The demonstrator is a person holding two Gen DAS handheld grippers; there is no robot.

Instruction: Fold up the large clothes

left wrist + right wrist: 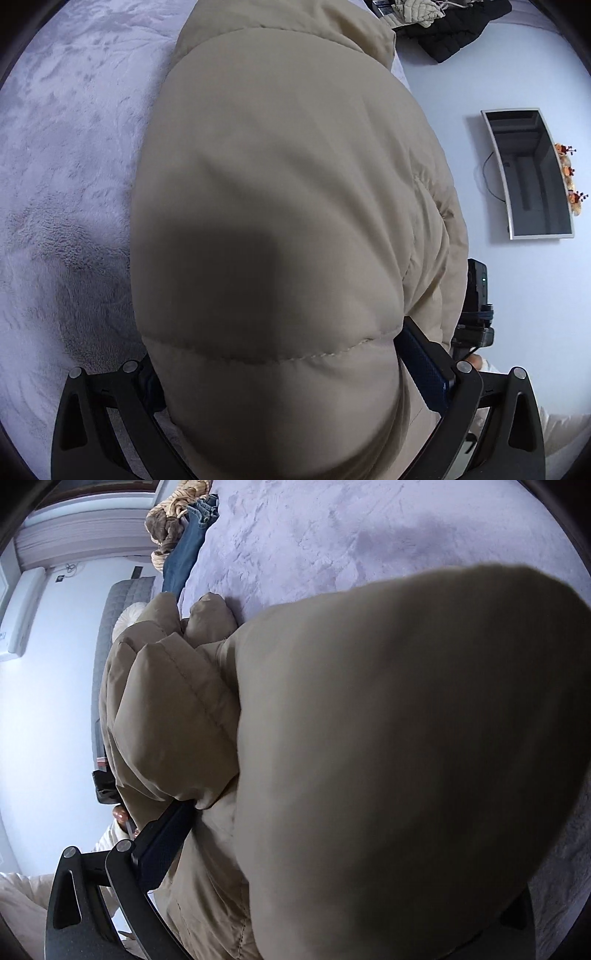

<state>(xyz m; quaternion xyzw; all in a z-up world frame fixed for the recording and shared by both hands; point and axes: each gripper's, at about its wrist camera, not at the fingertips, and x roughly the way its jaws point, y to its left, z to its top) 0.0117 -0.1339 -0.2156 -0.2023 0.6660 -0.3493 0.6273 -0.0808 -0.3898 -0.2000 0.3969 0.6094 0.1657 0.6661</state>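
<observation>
A beige puffer jacket [280, 229] fills the middle of the left wrist view and bulges between my left gripper's [291, 373] fingers, which are shut on it. Its blue right pad [424, 369] presses the fabric; the left pad is mostly hidden. The jacket hangs above the lilac fleece bed cover [66, 184]. In the right wrist view the same jacket [388, 738] covers most of the frame. My right gripper [295, 849] is shut on it; only the left finger [162, 842] shows, the right one is hidden under fabric.
A wall-mounted TV [532, 173] and a black and cream clothes pile [436, 26] show in the left wrist view. Blue jeans [188, 546] and a brown-beige garment [170, 520] lie at the bed's far edge. A grey quilted seat [110, 627] stands beside the bed.
</observation>
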